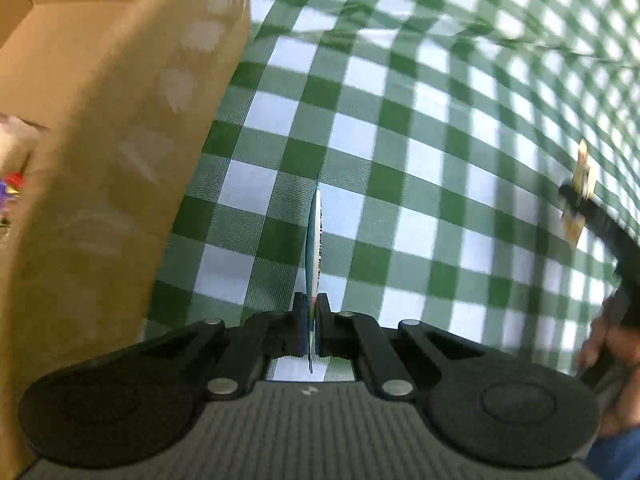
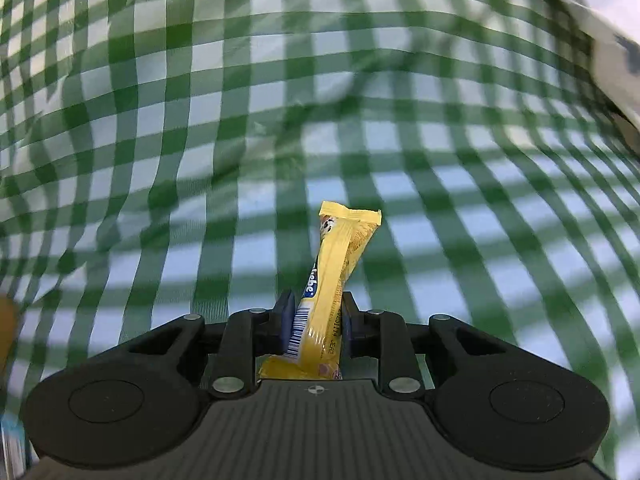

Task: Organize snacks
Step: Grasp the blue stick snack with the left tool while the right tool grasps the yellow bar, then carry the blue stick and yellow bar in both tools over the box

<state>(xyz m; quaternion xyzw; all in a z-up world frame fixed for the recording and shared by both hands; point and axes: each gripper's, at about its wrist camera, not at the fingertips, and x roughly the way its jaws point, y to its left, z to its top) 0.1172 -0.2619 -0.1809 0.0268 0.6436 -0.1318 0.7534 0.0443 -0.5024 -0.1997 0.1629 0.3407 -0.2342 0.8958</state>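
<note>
My left gripper (image 1: 312, 310) is shut on a thin flat blue-and-white snack packet (image 1: 315, 248), seen edge-on and sticking forward above the green-checked cloth (image 1: 400, 120). An open cardboard box (image 1: 100, 128) stands just to its left, with some wrapped items (image 1: 10, 192) inside. My right gripper (image 2: 316, 308) is shut on a long yellow snack bar (image 2: 340, 256) that points up and forward over the cloth. In the left wrist view the right gripper (image 1: 576, 196) shows at the far right edge with the yellow snack bar (image 1: 582, 172) in it, held by a hand (image 1: 612, 356).
The green-and-white checked cloth (image 2: 200, 140) is rumpled into folds on the left of the right wrist view. A pale patterned surface (image 2: 612, 40) borders it at the upper right. An orange blur (image 2: 6, 328) sits at the left edge.
</note>
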